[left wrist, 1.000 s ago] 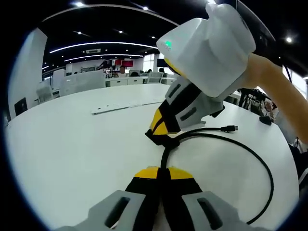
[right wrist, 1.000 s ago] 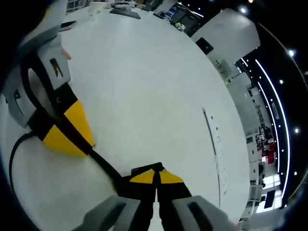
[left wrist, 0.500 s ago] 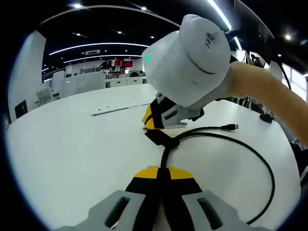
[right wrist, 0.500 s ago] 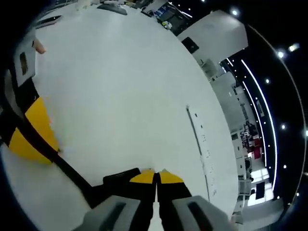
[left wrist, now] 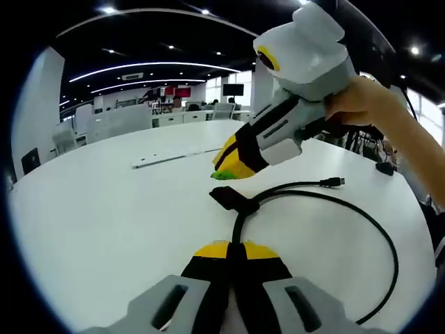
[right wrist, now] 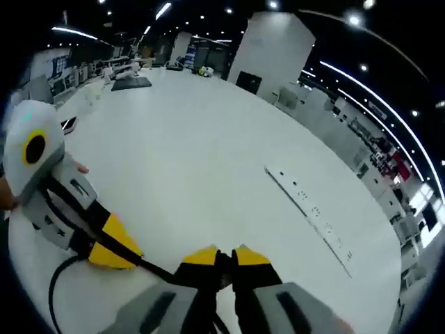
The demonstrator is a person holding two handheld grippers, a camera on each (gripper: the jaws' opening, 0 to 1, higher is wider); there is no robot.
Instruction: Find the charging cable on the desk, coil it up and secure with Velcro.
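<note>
Left gripper view: left tongs (left wrist: 233, 249) clamped on cable (left wrist: 361, 219); right tongs (right wrist: 224, 256) together; white desk (left wrist: 97, 209), open office.

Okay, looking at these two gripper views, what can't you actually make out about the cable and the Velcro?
- Left gripper view: the charging cable slips under the left gripper, so its near stretch is hidden.
- Left gripper view: the Velcro strap is small and dark; whether it wraps the cable is unclear.
- Right gripper view: the right gripper covers whatever sits between its tips.
- Right gripper view: the cable's loop runs off the lower left edge.
</note>
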